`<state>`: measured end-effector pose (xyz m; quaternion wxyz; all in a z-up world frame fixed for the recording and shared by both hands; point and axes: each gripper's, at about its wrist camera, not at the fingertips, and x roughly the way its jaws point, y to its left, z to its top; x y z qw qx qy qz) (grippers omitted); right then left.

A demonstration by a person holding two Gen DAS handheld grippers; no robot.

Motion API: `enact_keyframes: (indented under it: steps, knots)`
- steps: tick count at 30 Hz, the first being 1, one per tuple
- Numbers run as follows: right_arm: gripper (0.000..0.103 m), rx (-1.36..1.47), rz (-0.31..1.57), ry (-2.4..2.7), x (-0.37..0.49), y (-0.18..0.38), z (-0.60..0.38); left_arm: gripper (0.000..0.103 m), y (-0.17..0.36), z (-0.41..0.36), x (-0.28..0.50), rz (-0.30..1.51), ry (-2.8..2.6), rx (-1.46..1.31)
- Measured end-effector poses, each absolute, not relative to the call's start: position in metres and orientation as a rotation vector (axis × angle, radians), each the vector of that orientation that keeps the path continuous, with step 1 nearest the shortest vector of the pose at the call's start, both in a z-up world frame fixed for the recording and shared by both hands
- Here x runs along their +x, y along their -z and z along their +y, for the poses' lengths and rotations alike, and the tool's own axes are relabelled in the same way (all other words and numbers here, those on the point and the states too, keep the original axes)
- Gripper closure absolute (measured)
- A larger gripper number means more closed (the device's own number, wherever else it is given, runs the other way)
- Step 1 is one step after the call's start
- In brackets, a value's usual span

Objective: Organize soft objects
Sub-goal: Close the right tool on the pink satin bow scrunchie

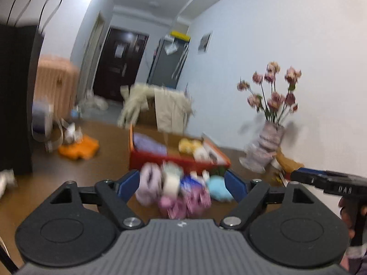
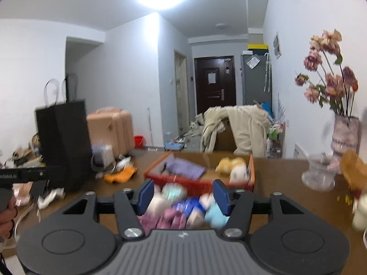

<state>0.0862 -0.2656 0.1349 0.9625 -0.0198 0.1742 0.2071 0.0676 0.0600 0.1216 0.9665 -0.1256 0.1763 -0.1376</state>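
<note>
Now we are holding our left tool [image 1: 182,184] and right tool [image 2: 182,196] open and empty, because the soft toys [image 2: 176,210] are still lying on the table [image 2: 286,183] just in front of the red box [image 2: 199,184], waiting.

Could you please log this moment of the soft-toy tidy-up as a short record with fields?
surface: brown table
container: red box, open top
in box: purple cloth, yellow plush, white plush
still outside: pile of soft toys in front of the box
left gripper: open, empty
right gripper: open, empty
nearby: black bag, flower vase
</note>
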Motion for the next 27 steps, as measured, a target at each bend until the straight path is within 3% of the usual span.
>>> enact_keyframes:
  steps: [5,12,16,21,22,23,27]
  knots:
    - [0.046,-0.018,0.453,-0.402,0.098,-0.103,-0.264,0.022,-0.087,0.048,0.096,0.471,0.278,-0.255]
    - [0.047,-0.032,0.541,-0.400,0.166,-0.063,-0.240,0.034,-0.041,0.017,0.167,0.577,0.246,-0.186]
    - [0.058,-0.078,0.566,-0.422,0.218,-0.042,-0.217,0.038,-0.017,0.015,0.202,0.644,0.244,-0.213]
    - [0.071,-0.105,0.618,-0.475,0.259,-0.018,-0.193,0.070,-0.001,0.028,0.228,0.695,0.320,-0.312]
    - [0.082,-0.101,0.632,-0.489,0.264,-0.014,-0.191,0.072,-0.001,0.030,0.230,0.699,0.326,-0.324]
    - [0.086,-0.106,0.640,-0.495,0.267,-0.011,-0.189,0.074,-0.001,0.031,0.231,0.700,0.332,-0.328]
    - [0.091,-0.121,0.659,-0.492,0.270,-0.003,-0.184,0.080,-0.001,0.033,0.232,0.704,0.350,-0.322]
